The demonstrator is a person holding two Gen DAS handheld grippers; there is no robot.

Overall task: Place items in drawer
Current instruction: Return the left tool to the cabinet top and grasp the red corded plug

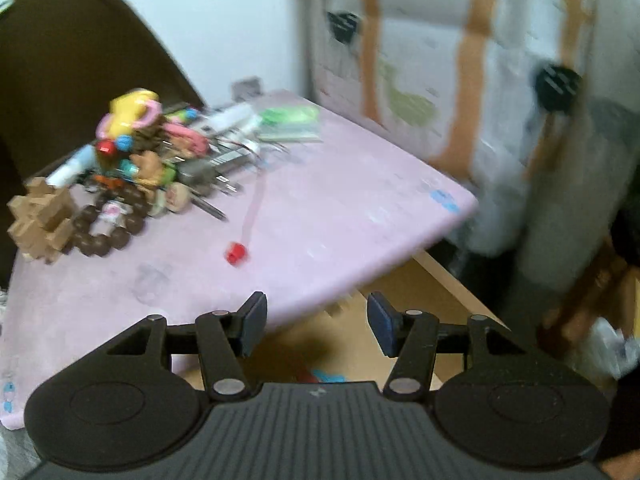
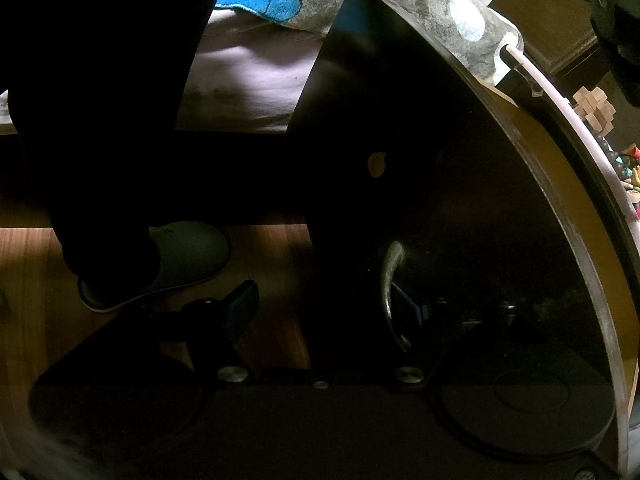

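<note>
My left gripper point(image 1: 317, 322) is open and empty, held over the front edge of the pink-topped table point(image 1: 320, 216) and the open wooden drawer point(image 1: 424, 292) below it. A red and a blue item point(image 1: 320, 376) lie in the drawer, partly hidden by the gripper. A pile of small toys point(image 1: 140, 152), a wooden puzzle point(image 1: 40, 216), a brown bead bracelet point(image 1: 108, 224) and a red piece on a pink strap point(image 1: 237, 254) lie on the table. My right gripper point(image 2: 320, 304) is open at the dark drawer front point(image 2: 440, 200), its right finger behind the metal handle point(image 2: 390, 280).
A white cabinet with black knobs point(image 1: 558, 88) stands beyond the table. A dark chair back point(image 1: 80, 60) is at the far left. In the right wrist view, a person's leg and slipper point(image 2: 176, 256) stand on the wooden floor, close to the drawer front.
</note>
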